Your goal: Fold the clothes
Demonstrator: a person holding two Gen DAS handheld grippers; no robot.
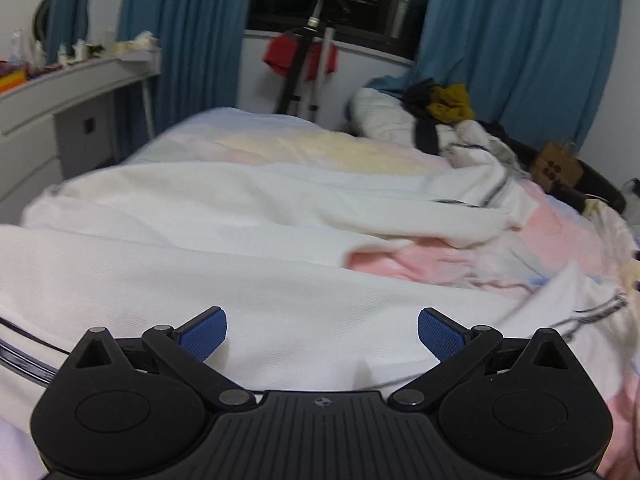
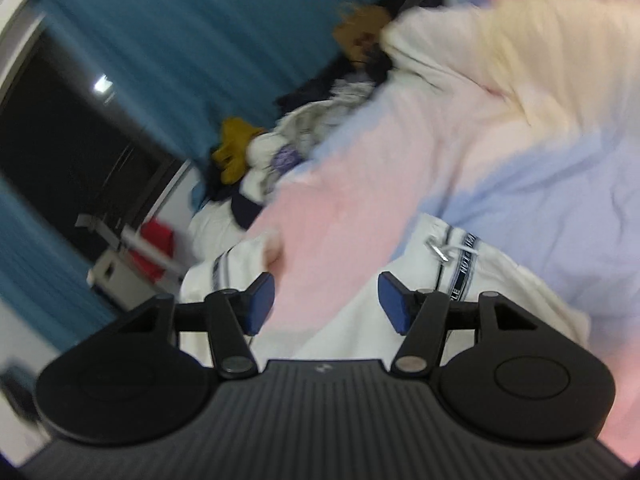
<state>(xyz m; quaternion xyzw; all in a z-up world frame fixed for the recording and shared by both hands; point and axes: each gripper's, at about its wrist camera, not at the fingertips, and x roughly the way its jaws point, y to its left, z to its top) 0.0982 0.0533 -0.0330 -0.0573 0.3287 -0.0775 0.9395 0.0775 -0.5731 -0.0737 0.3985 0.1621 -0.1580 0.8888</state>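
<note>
A white garment [image 1: 224,216] with dark trim lies spread across the bed, on a pastel pink, yellow and blue bedspread [image 1: 460,256]. My left gripper [image 1: 322,334] is open and empty, just above the garment's near part. My right gripper [image 2: 326,302] is open and empty, tilted, over the garment's zipper end [image 2: 436,252] with dark striped trim, where it meets the bedspread [image 2: 500,140]. The right wrist view is blurred.
A pile of other clothes [image 1: 444,108], black, mustard and white, lies at the bed's far right; it also shows in the right wrist view [image 2: 256,152]. A white desk [image 1: 60,100] stands left. Blue curtains [image 1: 520,48], a window and a stand with red cloth [image 1: 300,60] are behind.
</note>
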